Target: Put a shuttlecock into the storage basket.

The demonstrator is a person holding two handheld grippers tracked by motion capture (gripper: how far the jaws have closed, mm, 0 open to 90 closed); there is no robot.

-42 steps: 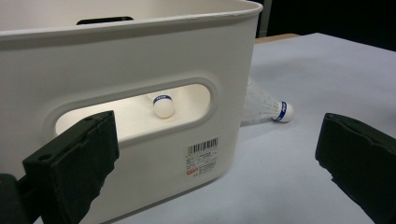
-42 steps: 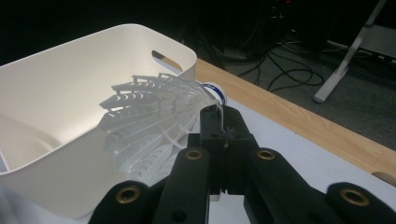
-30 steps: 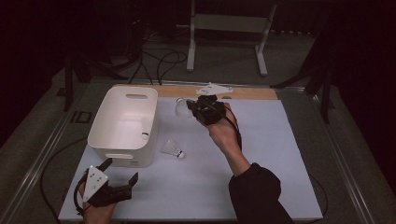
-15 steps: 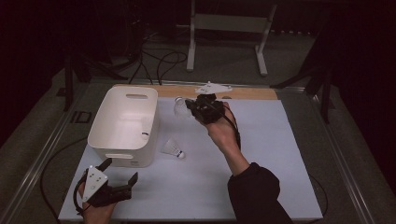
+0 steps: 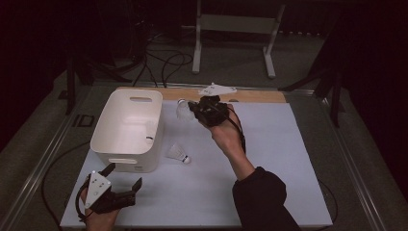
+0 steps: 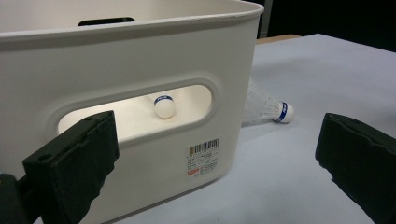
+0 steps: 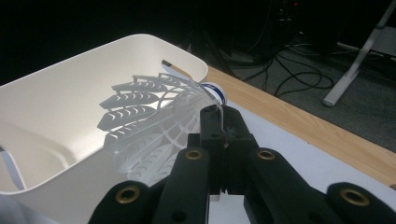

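A white plastic shuttlecock (image 5: 183,109) hangs above the mat just right of the white bin's (image 5: 126,103) far corner, with my right gripper (image 5: 193,109) shut on it. In the right gripper view the jaws pinch the skirt (image 7: 149,126) near the cork, with the gripper (image 7: 222,133) beside the bin (image 7: 56,107). A second shuttlecock (image 5: 179,154) lies on the mat by the bin's near right corner. A third (image 6: 164,106) lies inside the bin, seen through its handle slot. My left gripper (image 5: 123,176) rests at the near left, open and holding nothing, facing the bin wall (image 6: 140,60).
The white mat (image 5: 274,159) covers the table, with a wooden strip (image 5: 260,96) along its far edge. Beyond it on the floor are a white stand (image 5: 231,24) and cables (image 5: 163,62). The person's right forearm (image 5: 240,159) crosses the middle of the mat.
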